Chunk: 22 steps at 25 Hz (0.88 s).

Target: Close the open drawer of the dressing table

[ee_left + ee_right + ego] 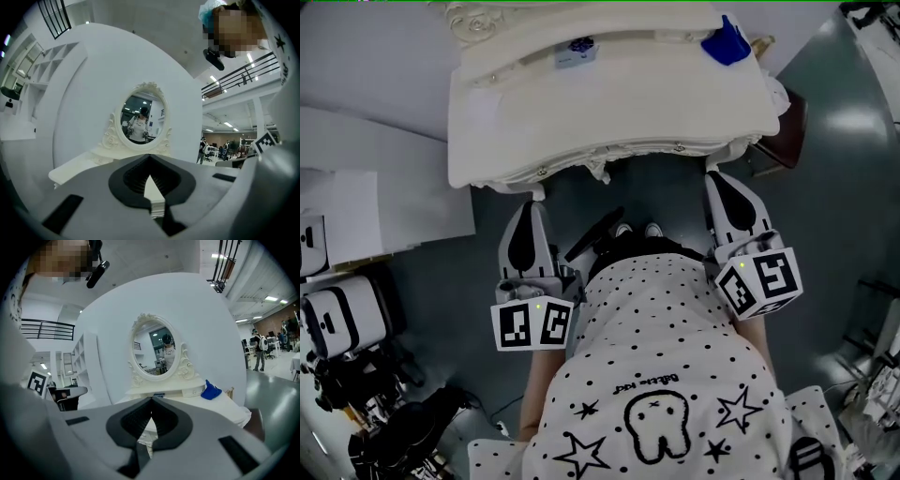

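Two grippers: the left gripper point(530, 208) and the right gripper point(719, 180) are both held in front of the dressing table point(609, 94) and point at it.
Left gripper jaws: pressed together, with nothing between them.
Right gripper jaws: also pressed together and empty.
Drawer front: straight ahead of both tips, a cream band point(614, 156) under the near rim of the tabletop. It has one knob point(541, 172) ahead of the left tip and another knob point(679, 147) just inside the right tip.
How far open: the drawer front looks close to the rim in the head view, and I cannot tell how far it still stands out.
Long axis: the front runs side to side, across the line both grippers point along, so a push goes straight ahead.
Spread: the tips stand near opposite ends of the front, with the person's body between them.
Nearer hand: the right tip seems just at the table's edge and the left a little short of it, though the steep view hides the heights.
Height: both gripper views look level at the oval mirror point(154, 350), so the tips probably ride at or above the tabletop, higher than the front.
Coming move, my guess: lower the tips to the front, then press evenly with both.
Beyond the front: a blue cloth point(727, 42) lies ahead and right of the right gripper, clear of the push.
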Each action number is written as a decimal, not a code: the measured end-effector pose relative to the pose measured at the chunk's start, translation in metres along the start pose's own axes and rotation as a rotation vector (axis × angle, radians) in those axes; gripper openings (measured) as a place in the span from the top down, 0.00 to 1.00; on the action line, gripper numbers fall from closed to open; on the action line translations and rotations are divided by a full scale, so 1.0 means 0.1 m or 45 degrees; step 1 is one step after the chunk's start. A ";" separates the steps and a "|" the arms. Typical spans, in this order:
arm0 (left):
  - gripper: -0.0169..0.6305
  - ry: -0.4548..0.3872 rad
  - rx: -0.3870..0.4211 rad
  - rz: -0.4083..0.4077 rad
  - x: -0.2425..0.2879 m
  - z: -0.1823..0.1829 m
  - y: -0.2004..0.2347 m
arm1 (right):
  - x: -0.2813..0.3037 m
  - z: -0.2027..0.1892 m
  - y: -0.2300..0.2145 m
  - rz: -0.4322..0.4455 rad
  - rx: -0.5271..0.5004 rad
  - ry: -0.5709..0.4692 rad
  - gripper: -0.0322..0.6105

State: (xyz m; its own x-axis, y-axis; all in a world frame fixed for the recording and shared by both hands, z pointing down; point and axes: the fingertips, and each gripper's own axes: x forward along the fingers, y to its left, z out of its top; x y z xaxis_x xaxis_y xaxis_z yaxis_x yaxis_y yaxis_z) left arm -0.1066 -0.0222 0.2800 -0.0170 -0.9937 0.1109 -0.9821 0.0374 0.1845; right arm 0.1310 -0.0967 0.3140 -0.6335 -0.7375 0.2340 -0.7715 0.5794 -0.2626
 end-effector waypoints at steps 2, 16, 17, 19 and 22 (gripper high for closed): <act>0.96 -0.002 0.015 -0.003 -0.05 0.02 -0.06 | -0.02 0.00 0.00 0.007 0.001 -0.013 0.94; 0.96 0.009 0.070 -0.053 -0.17 -0.04 -0.43 | -0.11 0.05 0.01 0.082 0.004 -0.075 0.94; 0.96 0.011 0.065 -0.055 -0.17 -0.06 -0.45 | -0.11 0.05 0.01 0.089 0.006 -0.075 0.94; 0.96 0.008 0.054 -0.058 -0.18 -0.07 -0.48 | -0.11 0.04 0.01 0.102 0.008 -0.074 0.94; 0.96 0.003 0.048 -0.061 -0.19 -0.08 -0.51 | -0.12 0.04 0.02 0.119 0.009 -0.073 0.94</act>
State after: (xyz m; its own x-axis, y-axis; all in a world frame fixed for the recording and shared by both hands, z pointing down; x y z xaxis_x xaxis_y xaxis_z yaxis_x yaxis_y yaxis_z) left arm -0.0546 -0.0044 0.2761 0.0303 -0.9940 0.1052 -0.9881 -0.0139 0.1529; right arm 0.1367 -0.0881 0.3072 -0.6980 -0.6992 0.1544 -0.7088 0.6441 -0.2877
